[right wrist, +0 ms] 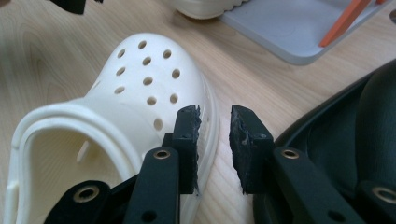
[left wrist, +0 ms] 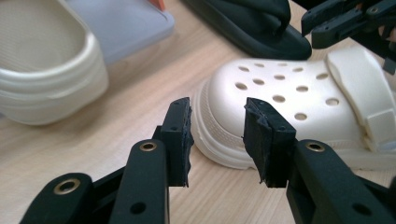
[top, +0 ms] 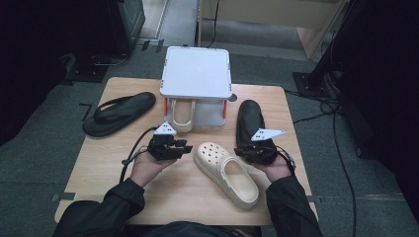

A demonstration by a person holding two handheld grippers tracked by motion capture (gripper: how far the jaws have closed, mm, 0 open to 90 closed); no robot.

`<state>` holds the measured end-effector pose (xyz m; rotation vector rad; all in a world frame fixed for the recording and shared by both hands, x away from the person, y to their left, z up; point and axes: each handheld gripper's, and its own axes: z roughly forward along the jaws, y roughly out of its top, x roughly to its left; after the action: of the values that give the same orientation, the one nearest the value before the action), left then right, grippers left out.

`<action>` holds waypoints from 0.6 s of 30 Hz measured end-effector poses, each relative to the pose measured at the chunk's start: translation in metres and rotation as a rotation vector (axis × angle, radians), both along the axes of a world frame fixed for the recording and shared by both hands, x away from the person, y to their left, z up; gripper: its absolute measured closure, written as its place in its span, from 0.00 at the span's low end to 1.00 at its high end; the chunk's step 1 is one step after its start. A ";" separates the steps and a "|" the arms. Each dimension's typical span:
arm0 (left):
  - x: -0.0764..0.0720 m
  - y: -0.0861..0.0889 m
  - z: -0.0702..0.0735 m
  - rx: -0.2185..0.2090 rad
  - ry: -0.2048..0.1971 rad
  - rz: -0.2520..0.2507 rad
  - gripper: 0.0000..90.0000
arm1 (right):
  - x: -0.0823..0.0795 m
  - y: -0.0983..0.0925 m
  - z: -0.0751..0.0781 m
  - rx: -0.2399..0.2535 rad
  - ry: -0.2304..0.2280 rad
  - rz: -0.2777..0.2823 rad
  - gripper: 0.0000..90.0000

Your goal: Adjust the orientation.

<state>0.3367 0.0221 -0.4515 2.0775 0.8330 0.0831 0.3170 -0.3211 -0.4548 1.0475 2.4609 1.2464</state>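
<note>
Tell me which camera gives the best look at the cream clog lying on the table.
The high view: it shows the whole cream clog, toe to heel, between both grippers. The left gripper view shows its holed toe and strap side-on; the right gripper view shows the toe and part of the opening.

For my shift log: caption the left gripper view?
Left gripper fingers open, nearing the toe of the cream clog on the wooden table.

Both forearms in dark sleeves reach in over the near edge. The left hand-held gripper (top: 184, 146) sits in an upturned palm, jaws parted with nothing between them. The right hand-held gripper (top: 240, 150) points inward toward it, jaws likewise apart, gripping nothing.
</note>
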 end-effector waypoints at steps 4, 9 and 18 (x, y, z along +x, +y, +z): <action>-0.003 -0.007 -0.009 0.003 0.016 -0.012 0.69 | -0.005 -0.003 -0.004 -0.016 0.007 -0.003 0.80; -0.002 -0.013 -0.017 -0.010 0.041 -0.018 0.69 | -0.004 -0.003 -0.009 -0.019 0.035 -0.006 0.80; -0.010 -0.026 -0.027 0.019 0.026 -0.045 0.68 | -0.004 -0.001 -0.013 -0.010 0.054 -0.023 0.84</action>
<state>0.3269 -0.0039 -0.4780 2.1184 0.8034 0.0400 0.3132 -0.3222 -0.4681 1.1184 2.4844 1.2135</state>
